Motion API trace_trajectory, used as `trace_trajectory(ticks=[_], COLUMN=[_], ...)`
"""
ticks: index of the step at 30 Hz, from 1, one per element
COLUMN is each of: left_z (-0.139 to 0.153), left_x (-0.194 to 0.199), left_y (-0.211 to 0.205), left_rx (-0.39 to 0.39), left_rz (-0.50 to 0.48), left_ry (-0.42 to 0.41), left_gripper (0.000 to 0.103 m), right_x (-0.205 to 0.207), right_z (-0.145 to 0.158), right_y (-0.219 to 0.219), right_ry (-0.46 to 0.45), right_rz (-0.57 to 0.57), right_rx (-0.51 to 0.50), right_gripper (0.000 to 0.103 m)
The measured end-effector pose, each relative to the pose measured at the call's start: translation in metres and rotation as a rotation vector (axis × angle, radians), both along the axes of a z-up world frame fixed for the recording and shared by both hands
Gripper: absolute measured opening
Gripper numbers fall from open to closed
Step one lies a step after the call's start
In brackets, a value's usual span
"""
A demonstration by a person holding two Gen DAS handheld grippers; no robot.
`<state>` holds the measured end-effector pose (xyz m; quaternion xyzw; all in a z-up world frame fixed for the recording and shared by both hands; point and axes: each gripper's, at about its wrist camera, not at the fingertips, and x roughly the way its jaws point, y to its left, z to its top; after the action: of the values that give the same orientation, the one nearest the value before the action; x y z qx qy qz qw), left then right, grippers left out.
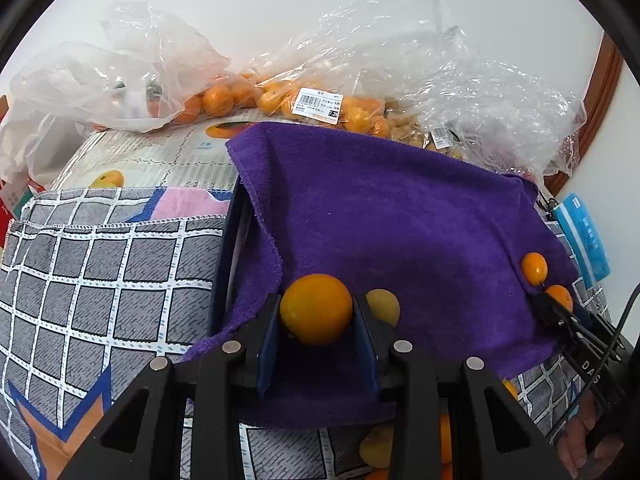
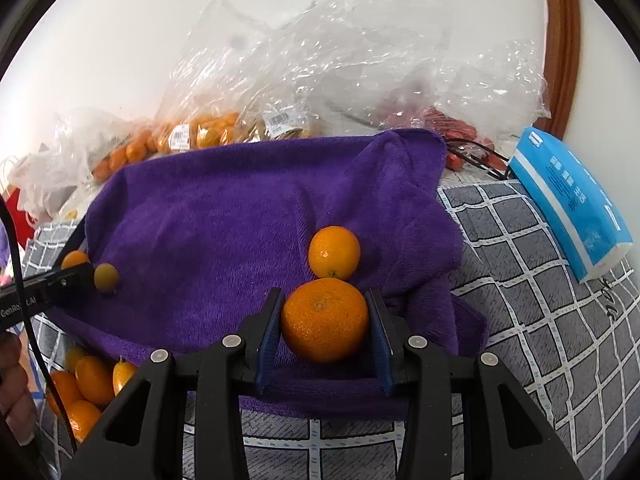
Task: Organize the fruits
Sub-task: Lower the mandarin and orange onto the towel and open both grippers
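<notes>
The right gripper (image 2: 324, 320) is clamping its jaws on a mandarin (image 2: 325, 319) over the purple towel (image 2: 224, 216), the left gripper (image 1: 316, 312) is gripping a smooth orange fruit (image 1: 316, 309), and both likely need sorting into groups next.

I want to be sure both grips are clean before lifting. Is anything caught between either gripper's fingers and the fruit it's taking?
Nothing visible. The left gripper has its fingers directly on a smooth orange fruit, and the right gripper on a mandarin. A second mandarin lies just beyond it on the purple towel.
</notes>
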<state>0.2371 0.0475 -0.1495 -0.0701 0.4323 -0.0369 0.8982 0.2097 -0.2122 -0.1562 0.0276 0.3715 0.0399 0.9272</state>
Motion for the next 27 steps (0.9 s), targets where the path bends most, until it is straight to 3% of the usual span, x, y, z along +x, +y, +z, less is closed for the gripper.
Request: trace_trajectory(ticks=[7,18,24,27], left_z=[0.0,0.012,0.033,0.047], left_x=[-0.001,-0.012,-0.025,-0.039], left_y=[-0.003,0.0,0.003,0.006], left_rx=[0.007,-0.062,-0.038,0.023], left_rz=[-0.013,-0.017,0.009,0.022], left_ry=[-0.012,-0.096,-0.16,-0.146], left_gripper=[0.033,0.037,0.037,0.037], right_x=[-0.013,-0.031,-0.047,-0.058], right_z=[0.011,0.022,0.04,0.045], right_y=[-0.004,0.012,0.018,0.025], right_ry=[-0.074,-0.163,-0.195,-0.166], right_rz=[-0.016,0.022,0.102,0.121], right_rx=[0.013,-0.022,0.071,0.119], right_gripper=[0.053,0.054,0.054,0.054])
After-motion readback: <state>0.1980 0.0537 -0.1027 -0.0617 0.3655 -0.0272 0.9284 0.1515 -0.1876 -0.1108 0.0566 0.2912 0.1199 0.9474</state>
